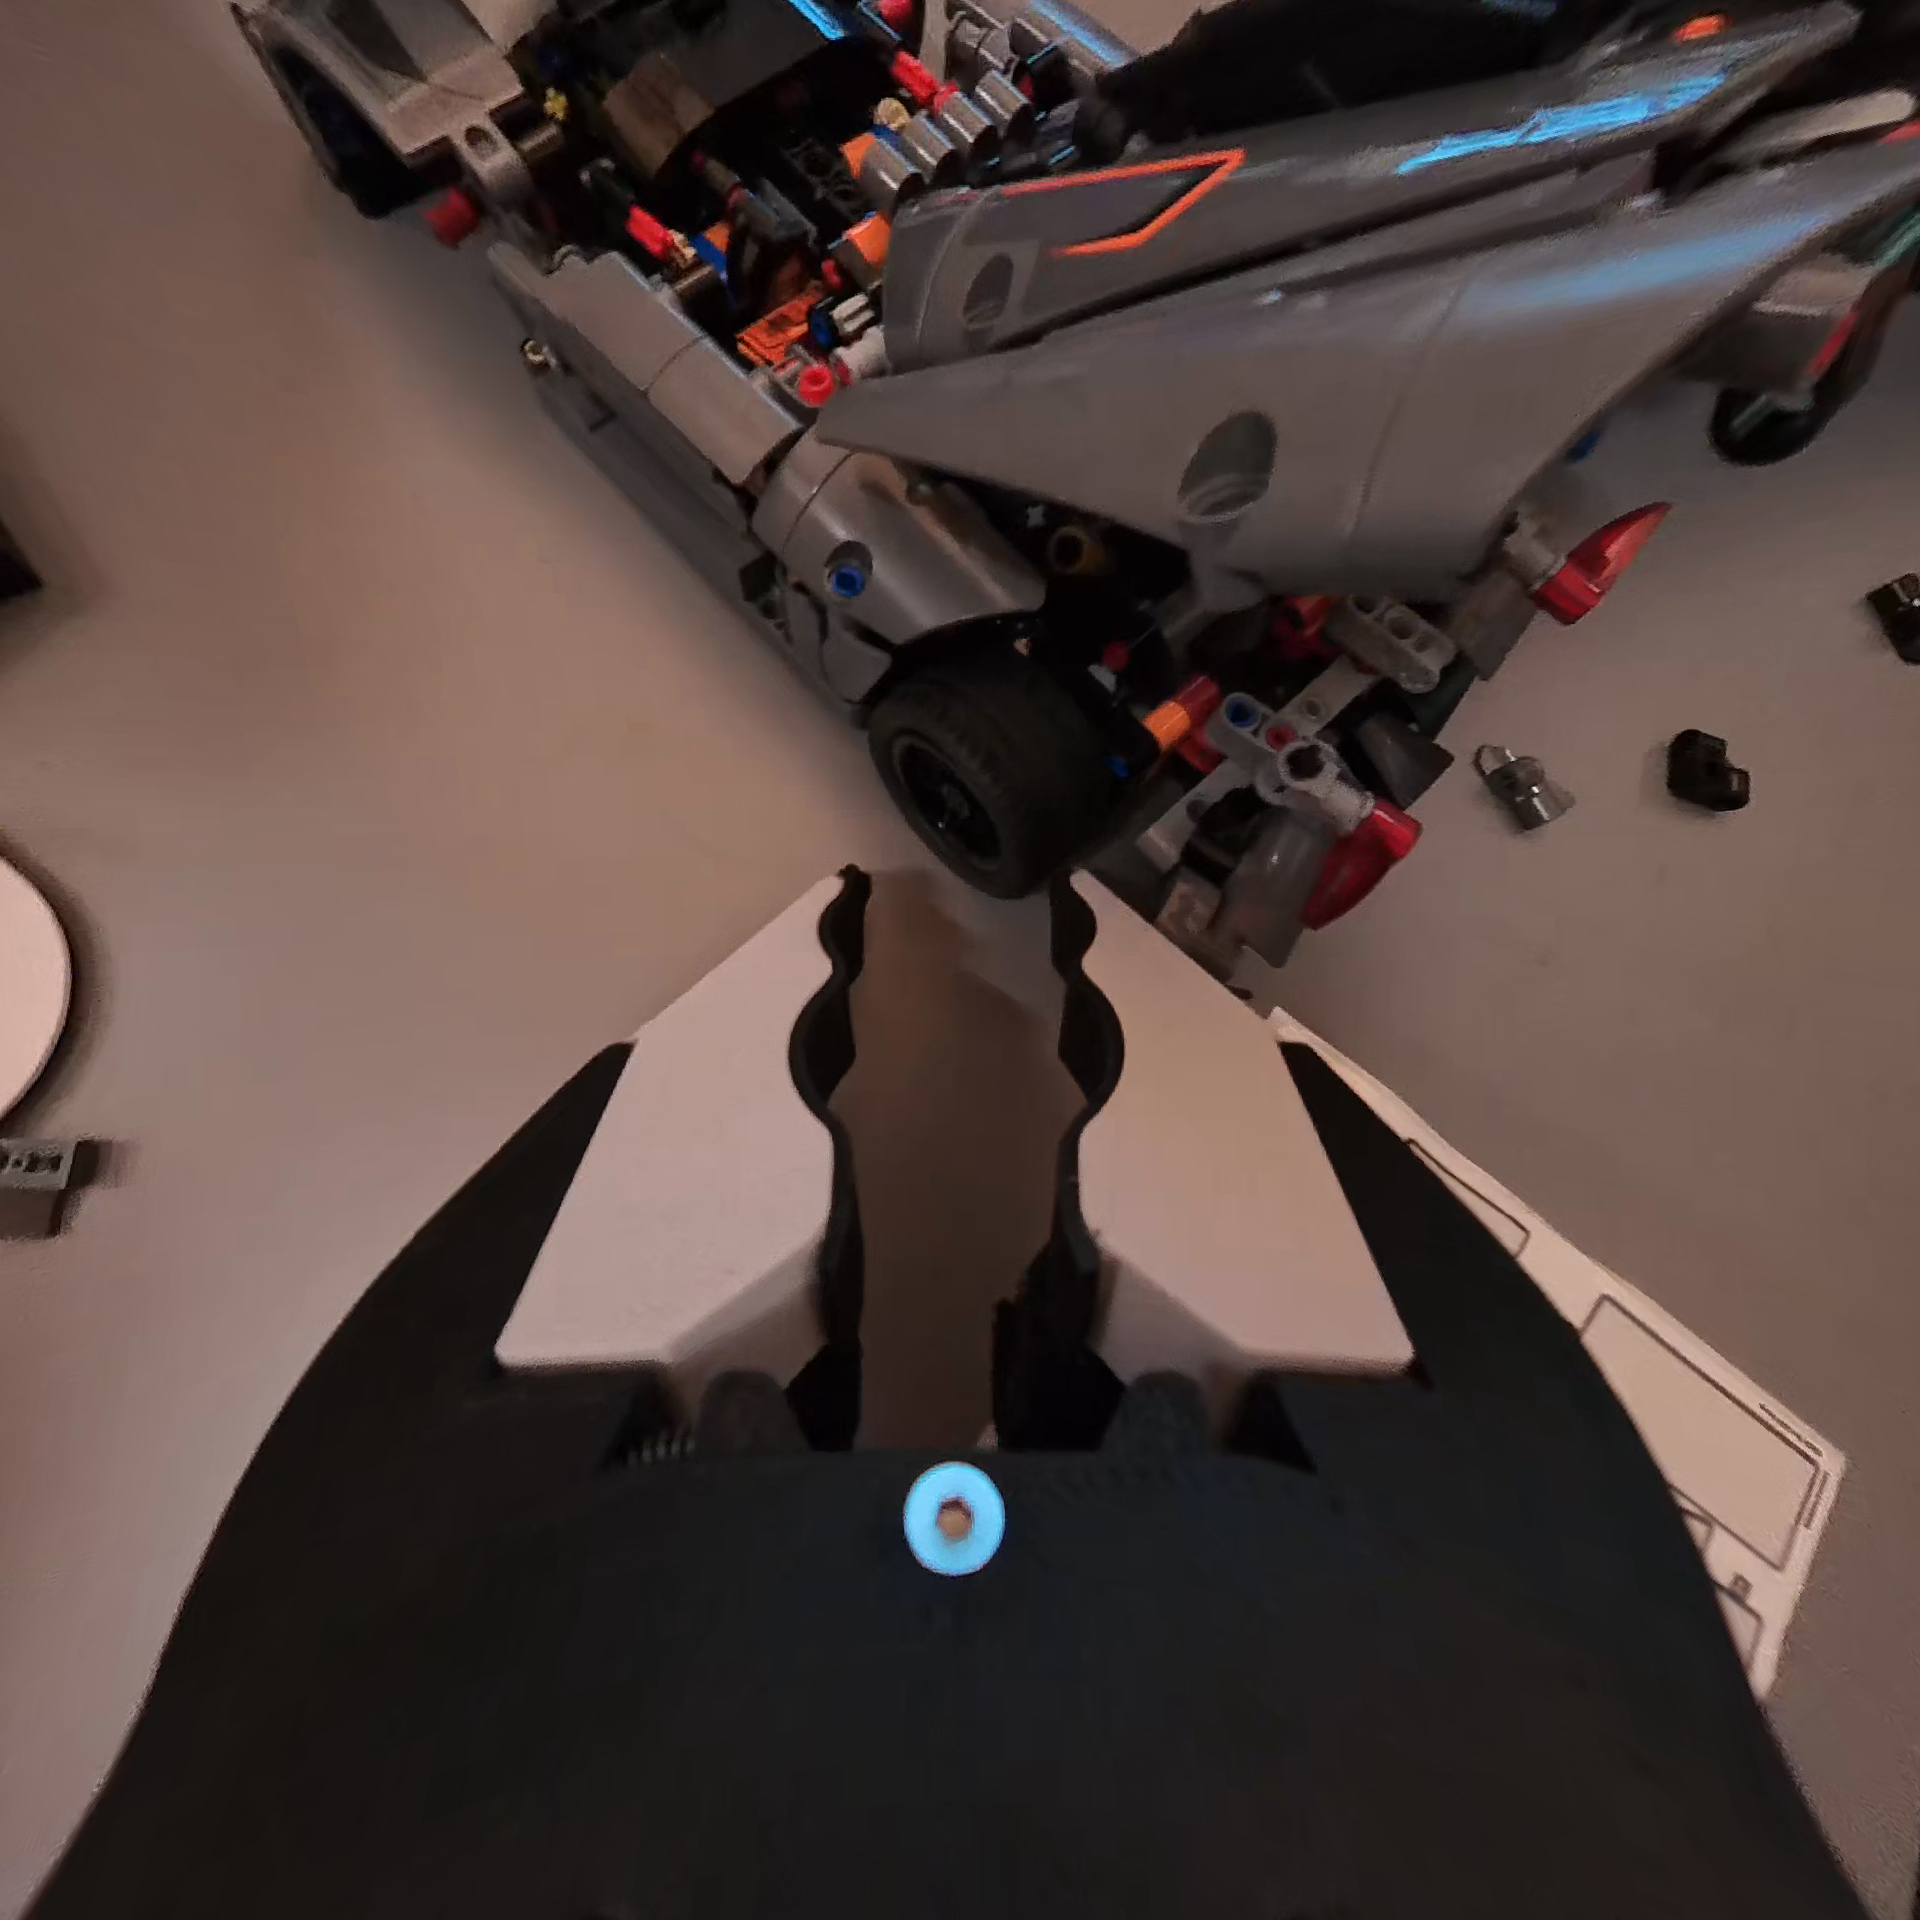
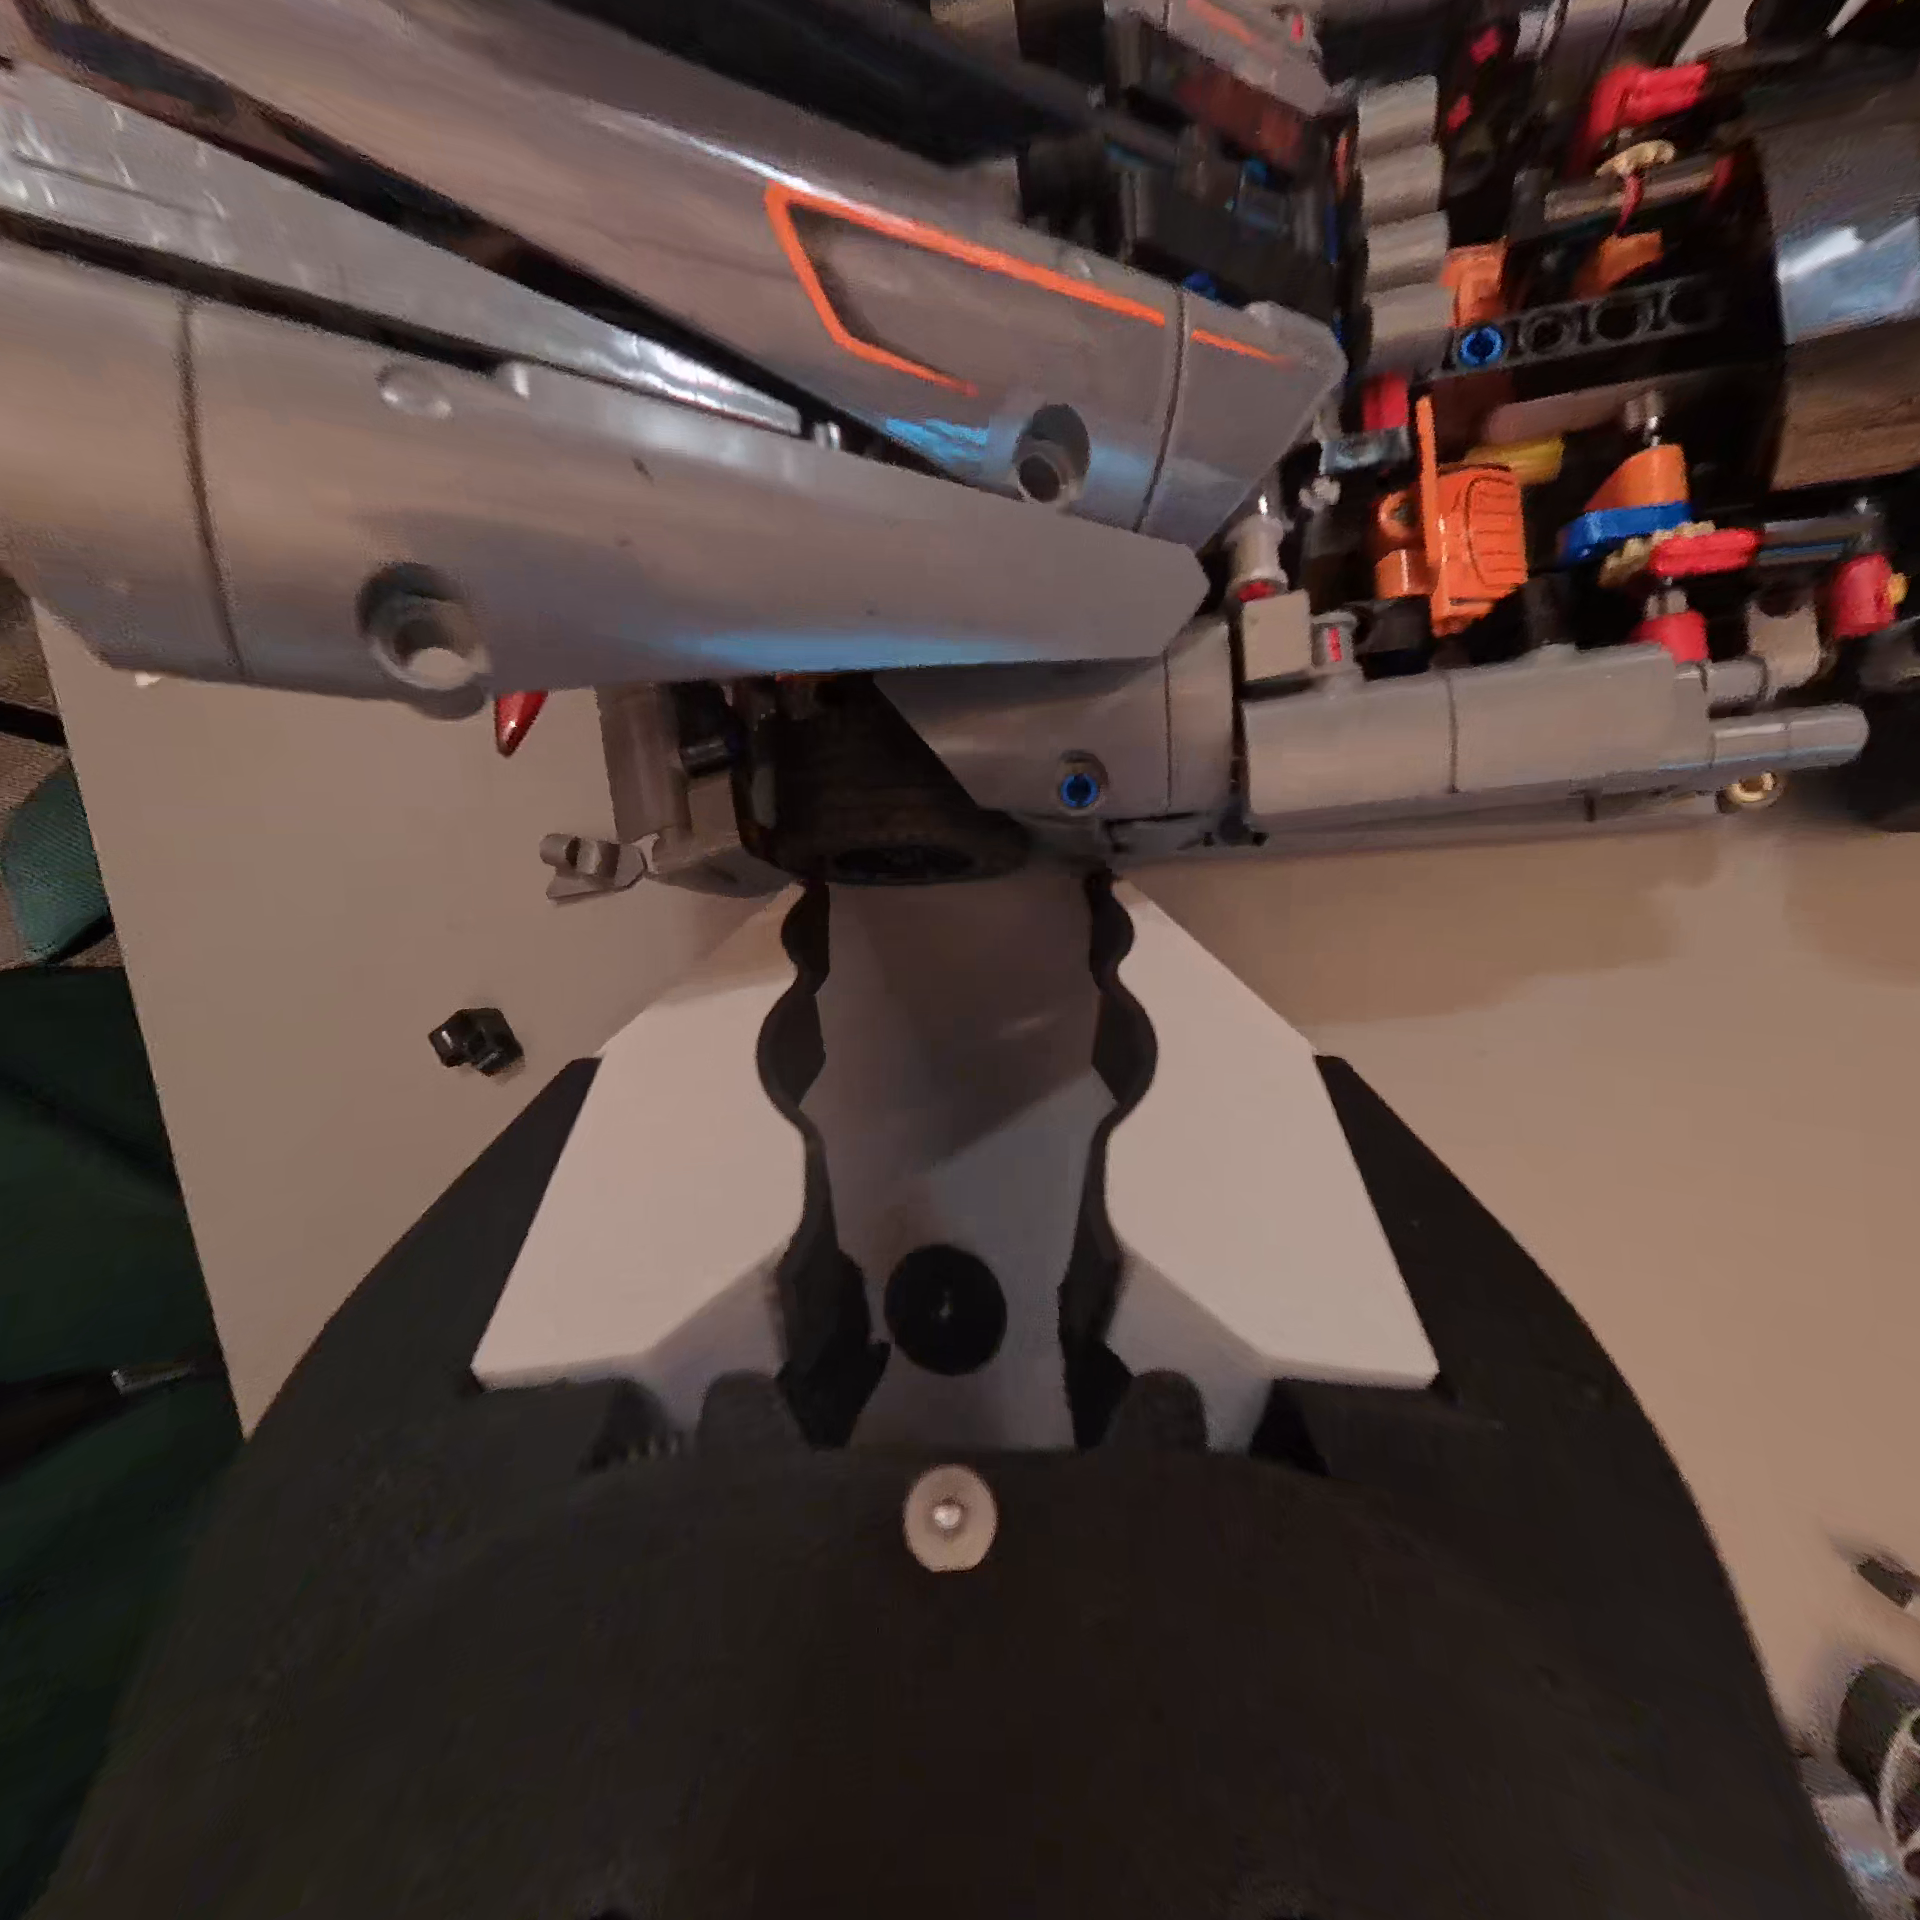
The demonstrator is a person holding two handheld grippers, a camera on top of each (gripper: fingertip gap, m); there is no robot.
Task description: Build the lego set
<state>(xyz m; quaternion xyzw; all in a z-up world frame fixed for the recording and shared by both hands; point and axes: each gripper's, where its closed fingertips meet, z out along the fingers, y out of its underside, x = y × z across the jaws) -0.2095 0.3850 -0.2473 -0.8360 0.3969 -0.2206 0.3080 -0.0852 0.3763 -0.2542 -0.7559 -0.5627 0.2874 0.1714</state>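
Note:
A large grey lego car with black, orange and red inner parts lies on the pale table. Its grey rear body panel stands raised and tilted. My left gripper is open and empty, its tips just short of the black rear wheel. In the right wrist view the car fills the top, with the raised panel on the left. My right gripper is open, its tips right at the black wheel under the panel. Whether they touch it I cannot tell.
Loose pieces lie right of the car: a grey one and a black one. A white printed sheet lies under my left gripper. A grey brick sits far left. A small black piece lies near the table's left edge. Across from one pair of fingers to the other is roughly 12 cm. From my right tips it is roughly 9 cm to the small black piece; from my left, 15 cm. The left camera catches it too, in the left wrist view.

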